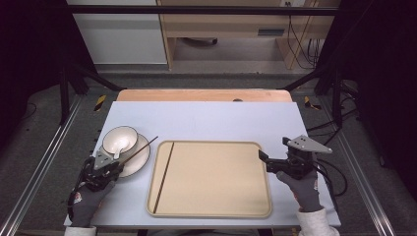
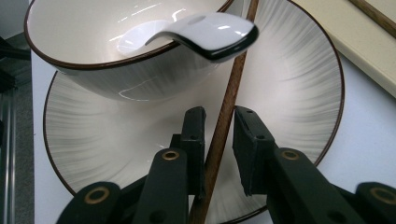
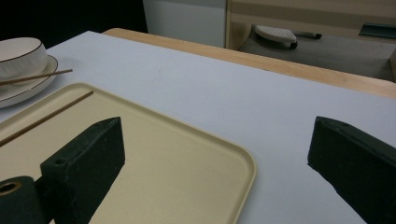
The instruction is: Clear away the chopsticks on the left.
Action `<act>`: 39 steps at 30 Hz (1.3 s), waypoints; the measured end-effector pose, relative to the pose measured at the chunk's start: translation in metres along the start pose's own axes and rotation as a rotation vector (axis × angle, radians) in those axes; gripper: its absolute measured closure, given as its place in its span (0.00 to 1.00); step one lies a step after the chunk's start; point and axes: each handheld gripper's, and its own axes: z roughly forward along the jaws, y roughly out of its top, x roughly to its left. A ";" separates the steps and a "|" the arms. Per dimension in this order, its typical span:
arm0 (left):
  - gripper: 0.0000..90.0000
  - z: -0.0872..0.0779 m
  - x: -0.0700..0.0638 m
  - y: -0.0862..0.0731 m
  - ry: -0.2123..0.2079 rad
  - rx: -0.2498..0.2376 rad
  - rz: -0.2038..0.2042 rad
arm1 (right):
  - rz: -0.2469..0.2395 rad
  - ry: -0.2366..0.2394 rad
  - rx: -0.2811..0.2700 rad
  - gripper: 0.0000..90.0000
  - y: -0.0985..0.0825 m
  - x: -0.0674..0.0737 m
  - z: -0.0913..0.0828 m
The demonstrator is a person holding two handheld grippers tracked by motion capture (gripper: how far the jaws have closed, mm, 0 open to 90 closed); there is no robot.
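A white bowl [image 1: 119, 139] with a brown rim stands on a ribbed plate [image 1: 140, 160] at the table's left, and a white spoon [image 2: 205, 30] rests in the bowl. One brown chopstick [image 1: 140, 146] lies slanted across the plate. My left gripper [image 2: 219, 114] hangs over the plate's near side with that chopstick [image 2: 223, 126] between its jaws. The left jaw lies against the chopstick, while a thin gap shows at the right jaw. A second chopstick [image 1: 163, 177] lies along the left side of the beige tray [image 1: 211, 143]. My right gripper [image 1: 274, 149] stands wide open at the tray's right edge, holding nothing.
The tray [image 3: 187, 154] takes up the middle of the grey-blue table top, and a wooden strip [image 1: 204, 95] runs along the far edge. Metal rails flank the table on both sides. Beyond it stand a pale cabinet and wooden shelving.
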 end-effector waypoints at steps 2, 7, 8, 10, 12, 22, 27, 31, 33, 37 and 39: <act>0.85 0.000 -0.002 0.000 -0.006 -0.001 0.000 | 0.004 0.000 -0.003 0.04 0.000 0.000 0.000; 0.92 0.000 -0.007 0.002 -0.023 0.004 0.013 | 0.003 0.002 -0.001 0.05 0.000 0.000 0.000; 0.93 0.000 -0.008 0.003 -0.023 0.005 0.011 | 0.000 0.000 0.000 0.05 0.000 0.000 0.000; 0.93 -0.001 -0.009 0.003 -0.026 0.009 0.013 | 0.000 0.000 0.001 0.04 0.000 0.000 0.000; 0.93 -0.001 -0.010 0.003 -0.026 0.011 0.009 | 0.000 -0.001 0.001 0.05 0.000 0.000 0.000; 0.93 -0.008 -0.017 0.007 -0.032 -0.011 -0.016 | 0.002 -0.003 -0.006 0.04 0.001 -0.002 -0.002; 0.93 -0.015 -0.026 0.011 -0.024 -0.042 -0.029 | 0.004 -0.005 -0.009 0.05 0.001 -0.002 -0.003; 0.93 -0.018 -0.035 0.015 -0.019 -0.058 -0.029 | 0.001 -0.004 -0.011 0.05 0.001 -0.002 -0.004; 0.93 -0.019 -0.040 0.017 -0.017 -0.067 -0.034 | 0.005 -0.005 -0.013 0.04 0.001 -0.002 -0.005; 0.93 -0.019 -0.049 0.019 -0.014 -0.083 -0.053 | 0.005 -0.007 -0.015 0.04 0.002 -0.003 -0.006; 0.93 -0.019 -0.055 0.020 -0.015 -0.087 -0.064 | 0.007 -0.007 -0.015 0.05 0.002 -0.003 -0.006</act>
